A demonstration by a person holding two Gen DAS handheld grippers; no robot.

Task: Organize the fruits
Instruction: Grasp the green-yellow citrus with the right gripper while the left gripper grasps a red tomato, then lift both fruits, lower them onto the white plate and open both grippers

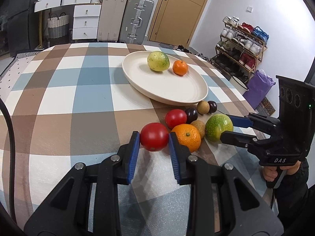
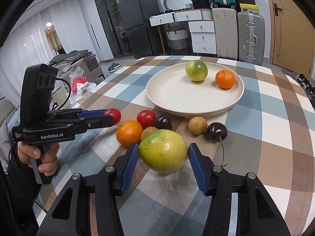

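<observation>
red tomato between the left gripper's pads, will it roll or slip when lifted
The red tomato looks round and glossy, so it could slip between the left gripper's flat blue pads. Probably soft, so squeeze gently. If released on the tablecloth, it would likely roll.

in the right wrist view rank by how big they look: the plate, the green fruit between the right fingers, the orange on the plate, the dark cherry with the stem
1. plate
2. green fruit, though it sits nearest the camera, which inflates it
3. orange on the plate
4. dark cherry, close to the orange in apparent size, so that order is unsure
</observation>
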